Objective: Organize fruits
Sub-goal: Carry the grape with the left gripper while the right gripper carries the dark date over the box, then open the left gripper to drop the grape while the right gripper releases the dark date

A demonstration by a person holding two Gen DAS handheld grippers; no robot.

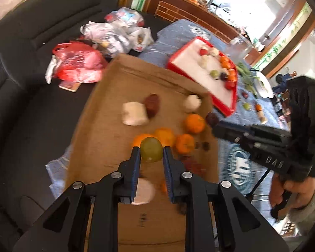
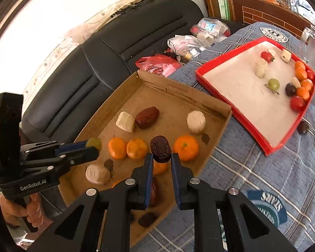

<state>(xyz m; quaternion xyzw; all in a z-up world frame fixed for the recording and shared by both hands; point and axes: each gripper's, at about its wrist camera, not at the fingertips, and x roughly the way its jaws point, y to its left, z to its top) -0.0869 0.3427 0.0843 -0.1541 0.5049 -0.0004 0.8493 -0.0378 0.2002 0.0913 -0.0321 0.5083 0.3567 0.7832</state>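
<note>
Two hand-held claws hang over a shallow cardboard tray (image 2: 170,96) that rests on a blue plaid cloth (image 2: 252,168) beside a black sofa (image 2: 107,48). The left claw (image 1: 151,153) is clenched on a green grape (image 1: 151,149), pinched between its blue-lined fingertips. The right claw (image 2: 160,157) is clenched on a dark wrinkled date (image 2: 160,149), held the same way. In the right wrist view the left claw sits at 9 o'clock with its grape just beside a row of oranges (image 2: 136,148) lying in the tray. Also in the tray are white chunks (image 2: 196,121) toward 12 o'clock and another reddish-brown date (image 2: 147,117) beside one of them. A red-rimmed tray (image 2: 241,88) lies at 2 o'clock of the cardboard one, on the same cloth, holding cherry tomatoes (image 2: 266,56), small oranges, white pieces, a green grape and a dark fruit. Plastic bags (image 2: 157,63) are heaped on the sofa at 12 o'clock. A hand (image 1: 294,193) grips the right claw's handle.
</note>
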